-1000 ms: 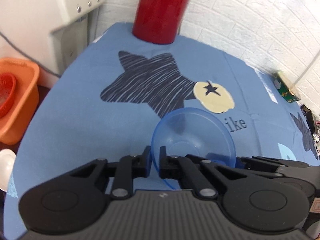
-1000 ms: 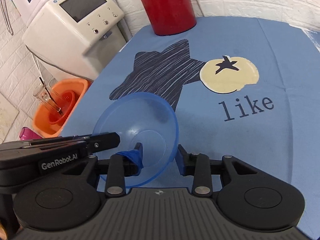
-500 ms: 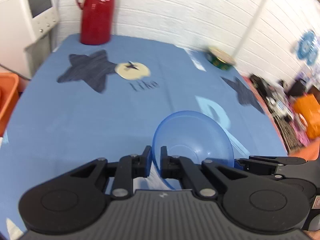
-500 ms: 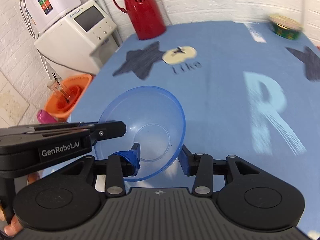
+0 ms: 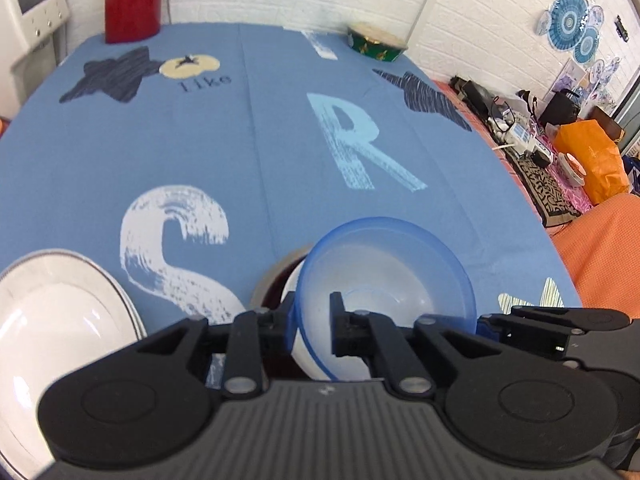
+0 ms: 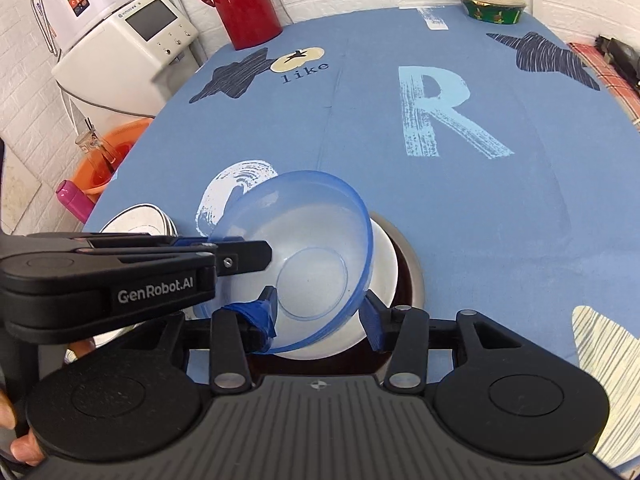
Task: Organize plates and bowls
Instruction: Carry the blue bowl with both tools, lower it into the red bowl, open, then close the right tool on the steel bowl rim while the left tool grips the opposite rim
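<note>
A translucent blue bowl (image 5: 384, 272) (image 6: 312, 248) tilts over a white bowl (image 6: 384, 264), which is nested in a dark bowl with a metal rim (image 6: 414, 276). My left gripper (image 5: 312, 328) has the blue bowl's near-left rim between its fingers. Its jaws stand slightly apart, wider than the rim, so it is open. In the right wrist view the left gripper's fingers (image 6: 240, 256) reach in from the left onto that rim. My right gripper (image 6: 320, 316) is open, its fingers on either side of the bowl's near edge without touching. White plates (image 5: 60, 320) (image 6: 140, 216) are stacked to the left.
A blue printed cloth (image 5: 280, 140) covers the table. At the far edge stand a red thermos (image 6: 240, 4) and a green tin (image 6: 492, 6). A white machine (image 6: 132, 44) and an orange basin (image 6: 108, 156) sit off the table's left side. An orange cloth (image 5: 600, 260) lies to the right.
Both grippers came back from the far star print toward the near edge with the blue bowl, which now sits over the white bowl. The left jaws have widened around the rim.
</note>
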